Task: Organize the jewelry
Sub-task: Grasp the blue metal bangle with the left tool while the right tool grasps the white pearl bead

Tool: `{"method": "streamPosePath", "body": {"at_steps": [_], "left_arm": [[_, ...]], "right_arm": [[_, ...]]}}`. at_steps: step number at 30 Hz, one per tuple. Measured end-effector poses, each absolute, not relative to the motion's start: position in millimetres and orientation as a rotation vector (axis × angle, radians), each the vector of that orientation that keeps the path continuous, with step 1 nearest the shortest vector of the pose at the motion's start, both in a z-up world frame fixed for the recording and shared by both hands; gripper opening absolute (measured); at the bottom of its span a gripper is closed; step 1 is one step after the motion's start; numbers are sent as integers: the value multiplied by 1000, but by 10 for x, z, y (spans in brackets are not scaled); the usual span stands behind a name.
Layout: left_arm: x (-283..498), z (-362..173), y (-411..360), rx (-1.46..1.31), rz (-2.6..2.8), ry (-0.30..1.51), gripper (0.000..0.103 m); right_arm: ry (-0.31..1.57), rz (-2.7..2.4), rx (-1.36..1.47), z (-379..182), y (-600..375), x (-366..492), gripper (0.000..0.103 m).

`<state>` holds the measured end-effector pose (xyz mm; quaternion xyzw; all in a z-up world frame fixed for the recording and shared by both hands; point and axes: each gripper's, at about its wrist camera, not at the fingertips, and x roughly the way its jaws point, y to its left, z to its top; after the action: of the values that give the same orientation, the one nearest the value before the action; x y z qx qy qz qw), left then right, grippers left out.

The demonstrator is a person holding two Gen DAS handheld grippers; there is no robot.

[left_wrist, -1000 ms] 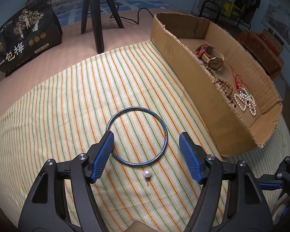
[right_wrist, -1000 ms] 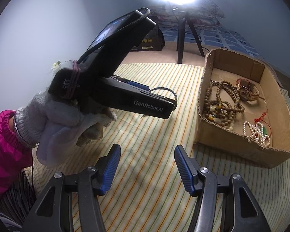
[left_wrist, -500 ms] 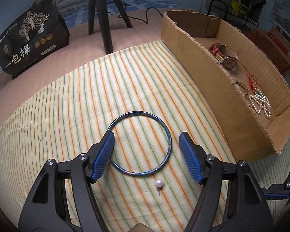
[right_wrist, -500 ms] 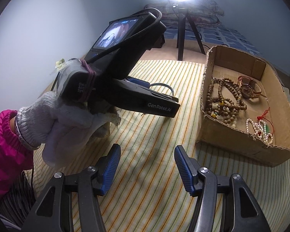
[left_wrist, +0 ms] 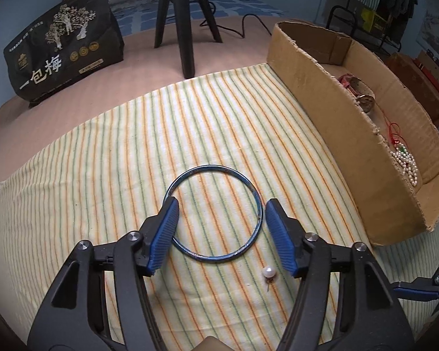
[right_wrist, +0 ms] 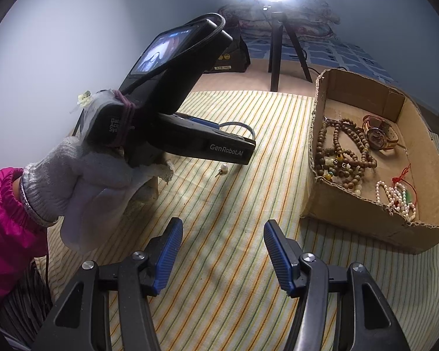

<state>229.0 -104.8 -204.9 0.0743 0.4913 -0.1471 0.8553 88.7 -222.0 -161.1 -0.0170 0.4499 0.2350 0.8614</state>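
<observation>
A thin blue bangle (left_wrist: 259, 204) lies flat on the striped cloth. My left gripper (left_wrist: 221, 226) is open, its blue fingertips on either side of the bangle's near half, just above it. A pearl earring (left_wrist: 268, 272) lies by the right finger; it also shows in the right wrist view (right_wrist: 224, 168). A cardboard box (left_wrist: 330, 117) at the right holds a watch (right_wrist: 379, 136), wooden beads (right_wrist: 341, 158) and a pearl string (right_wrist: 395, 197). My right gripper (right_wrist: 222, 245) is open and empty over the cloth, left of the box (right_wrist: 363, 219).
A black printed bag (left_wrist: 61, 46) and a tripod (left_wrist: 184, 20) stand beyond the cloth's far edge. In the right wrist view the gloved hand (right_wrist: 96, 187) holds the left gripper's body (right_wrist: 172, 93), which hides most of the bangle (right_wrist: 238, 125).
My left gripper has moved forward and left over the bangle, so the ring sits between its fingers and the pearl earring shifted to the right finger. The right gripper barely moved.
</observation>
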Motion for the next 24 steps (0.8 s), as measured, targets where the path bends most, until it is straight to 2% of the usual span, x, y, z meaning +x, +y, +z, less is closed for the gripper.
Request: {"method": "streamPosePath", "body": {"at_steps": [5,14,18,20,24], "left_arm": [[2284,-2027,-1023,179,-248,1017,77],[2329,-2105,-998,184,-210,1052,83],[2354,-2114,-894,114,-220,1075,82],[2359,-2115,-852,96,-218,1079,74],[2354,-2098,-771,75,-212,1080,74]], "right_arm": [[940,499,-37,-1596,-2221,885,60],[944,501,-30,-1607,-2226,894,60],[945,500,-29,-1602,-2211,924,60],[945,500,-28,-1604,-2191,943,59],[958,495,-31,-1653,-2116,1016,52]]}}
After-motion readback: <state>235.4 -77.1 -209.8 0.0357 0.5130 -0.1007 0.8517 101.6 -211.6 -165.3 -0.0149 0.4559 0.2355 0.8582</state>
